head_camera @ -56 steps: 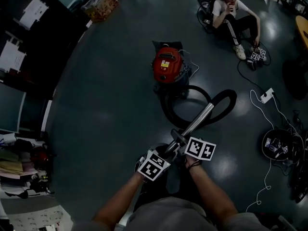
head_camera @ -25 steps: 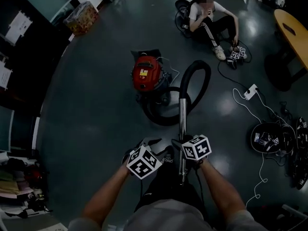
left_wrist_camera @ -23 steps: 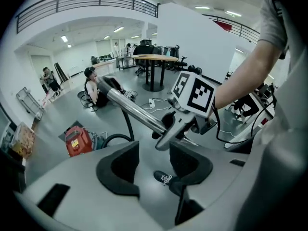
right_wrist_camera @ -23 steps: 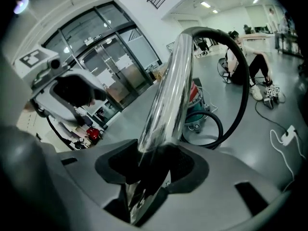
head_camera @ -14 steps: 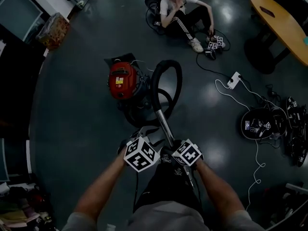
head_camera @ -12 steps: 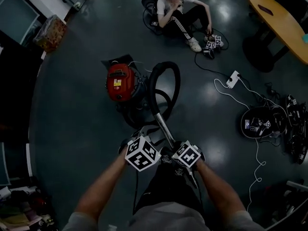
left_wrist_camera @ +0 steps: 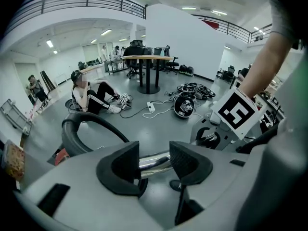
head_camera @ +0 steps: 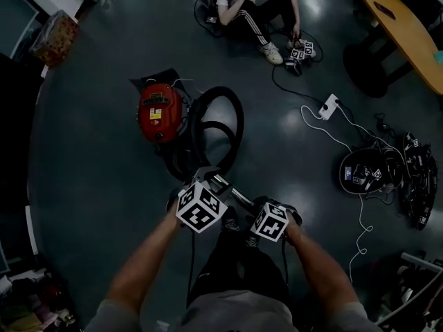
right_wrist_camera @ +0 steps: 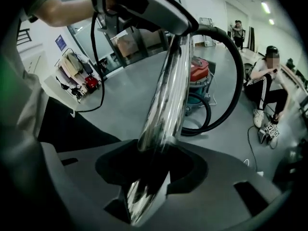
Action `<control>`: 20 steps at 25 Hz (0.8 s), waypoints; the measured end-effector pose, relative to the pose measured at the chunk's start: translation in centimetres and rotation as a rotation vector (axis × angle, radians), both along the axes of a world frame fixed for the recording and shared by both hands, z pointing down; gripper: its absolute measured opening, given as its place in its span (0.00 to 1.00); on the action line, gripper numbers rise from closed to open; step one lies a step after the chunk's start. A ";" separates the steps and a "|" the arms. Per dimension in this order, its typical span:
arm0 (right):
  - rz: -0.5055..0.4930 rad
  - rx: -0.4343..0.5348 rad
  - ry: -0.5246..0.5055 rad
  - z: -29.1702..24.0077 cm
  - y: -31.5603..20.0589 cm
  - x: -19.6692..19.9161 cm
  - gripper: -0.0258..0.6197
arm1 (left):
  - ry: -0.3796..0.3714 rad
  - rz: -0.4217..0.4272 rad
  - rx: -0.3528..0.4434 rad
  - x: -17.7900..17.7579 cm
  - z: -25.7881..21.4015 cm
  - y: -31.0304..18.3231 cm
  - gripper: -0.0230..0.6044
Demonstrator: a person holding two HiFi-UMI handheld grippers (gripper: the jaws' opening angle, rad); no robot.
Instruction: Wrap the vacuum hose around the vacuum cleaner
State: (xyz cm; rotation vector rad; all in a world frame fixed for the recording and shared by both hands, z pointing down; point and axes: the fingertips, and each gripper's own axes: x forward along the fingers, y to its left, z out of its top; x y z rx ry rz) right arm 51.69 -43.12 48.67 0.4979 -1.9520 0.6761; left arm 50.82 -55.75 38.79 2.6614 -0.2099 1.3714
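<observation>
The red vacuum cleaner (head_camera: 159, 113) stands on the dark floor ahead of me. Its black hose (head_camera: 235, 116) arcs up beside it and joins a chrome wand (head_camera: 232, 194) that runs between both hands. My left gripper (left_wrist_camera: 154, 161) is shut on the wand, a pad on each side of the tube. The hose (left_wrist_camera: 79, 124) curves off to the left beyond it. My right gripper (right_wrist_camera: 153, 162) is also shut on the wand (right_wrist_camera: 166, 105), lower down its length. In the right gripper view the vacuum cleaner (right_wrist_camera: 199, 71) and the looping hose (right_wrist_camera: 236, 66) lie behind the wand.
A person (head_camera: 249, 2) sits on the floor at the back. A white power strip (head_camera: 327, 106) and its cable trail to the right. Black gear with marker cubes (head_camera: 367, 171) is piled there. A wooden table (head_camera: 408, 26) stands far right, a box (head_camera: 55, 37) far left.
The wand has swung from pointing up and right over to the left and now lies flatter. The hose loop has come in beside the vacuum. Both grippers moved along, still gripping the wand.
</observation>
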 end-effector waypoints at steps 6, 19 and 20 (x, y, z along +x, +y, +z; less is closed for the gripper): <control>-0.159 -0.011 0.088 0.6 -0.4 2.4 0.32 | -0.051 -0.077 -0.068 -1.3 2.6 -1.9 0.36; -0.592 0.018 0.192 6.7 -3.9 11.1 0.31 | -0.083 -0.429 -0.226 -0.1 11.9 -0.7 0.36; -0.620 0.026 0.193 7.3 -4.2 11.7 0.31 | -0.083 -0.461 -0.233 0.2 12.7 -0.5 0.36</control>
